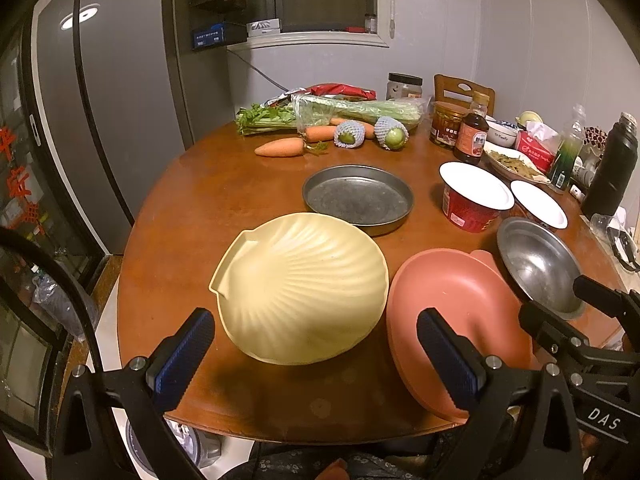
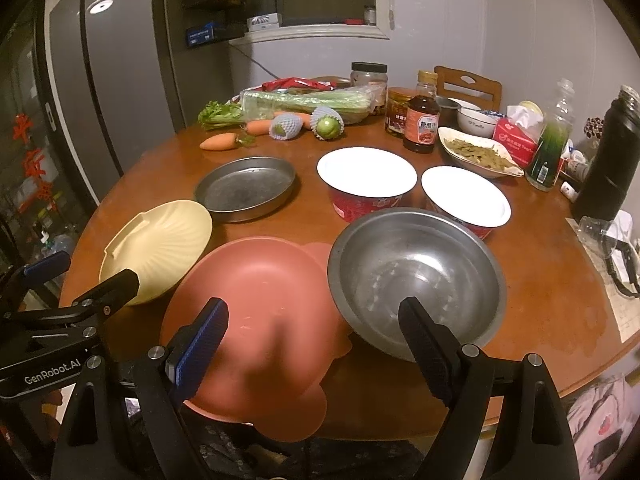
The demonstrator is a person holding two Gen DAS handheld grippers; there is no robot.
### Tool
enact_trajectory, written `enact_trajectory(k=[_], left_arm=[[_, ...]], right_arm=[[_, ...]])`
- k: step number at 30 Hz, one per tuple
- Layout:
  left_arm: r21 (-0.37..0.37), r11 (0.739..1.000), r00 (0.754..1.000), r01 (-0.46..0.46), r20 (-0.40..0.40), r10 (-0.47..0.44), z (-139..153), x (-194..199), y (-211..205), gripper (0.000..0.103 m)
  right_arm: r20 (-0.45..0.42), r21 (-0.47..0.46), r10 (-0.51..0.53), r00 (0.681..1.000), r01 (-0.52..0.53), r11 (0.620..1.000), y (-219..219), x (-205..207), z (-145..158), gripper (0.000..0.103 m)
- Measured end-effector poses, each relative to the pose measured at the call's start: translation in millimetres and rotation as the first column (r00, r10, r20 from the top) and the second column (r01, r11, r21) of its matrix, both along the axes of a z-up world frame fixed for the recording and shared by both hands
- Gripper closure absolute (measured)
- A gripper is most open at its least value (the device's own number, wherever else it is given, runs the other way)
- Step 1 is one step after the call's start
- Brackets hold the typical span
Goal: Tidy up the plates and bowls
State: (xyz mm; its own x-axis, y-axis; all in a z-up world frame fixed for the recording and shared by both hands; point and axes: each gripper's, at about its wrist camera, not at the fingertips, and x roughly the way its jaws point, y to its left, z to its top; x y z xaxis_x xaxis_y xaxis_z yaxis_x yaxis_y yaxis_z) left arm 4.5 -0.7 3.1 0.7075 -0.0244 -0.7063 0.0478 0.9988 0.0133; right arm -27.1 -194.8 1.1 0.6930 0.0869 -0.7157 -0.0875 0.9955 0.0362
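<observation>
Left wrist view: left gripper (image 1: 316,354) spread wide over the yellow shell-shaped plate (image 1: 300,288), right gripper (image 2: 314,344) likewise released above the pink plate (image 2: 256,300) and steel bowl (image 2: 416,276).

Both grippers hang with jaws spread wide and nothing between the fingers. Straight ahead of the left gripper (image 1: 316,354) lies the cream shell plate (image 1: 304,288), with bare table (image 1: 192,208) to its left and a bare strip just below the fingers. To its right the pink plate (image 1: 452,312) blocks the way, its rim hanging over the table edge. Beyond the shell plate sits the round metal tray (image 1: 358,196), just beside it.

The right gripper (image 2: 314,340) faces the pink plate on its left and the steel bowl (image 2: 416,276) on its right, the two touching. Behind the bowl stand two red tubs (image 2: 368,184), close together. To the bowl's right the table is open wood.
</observation>
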Motion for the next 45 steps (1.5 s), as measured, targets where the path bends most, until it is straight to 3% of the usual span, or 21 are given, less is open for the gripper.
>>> enact_trajectory(k=[45], left_arm=[[-0.011,0.999,0.999,-0.032,-0.008,0.032,7.0,8.2,8.2,0.001]], right_arm=[[0.005,-0.002,0.039,0.999,-0.039,0.999,2.1,16.1,14.6,0.015]])
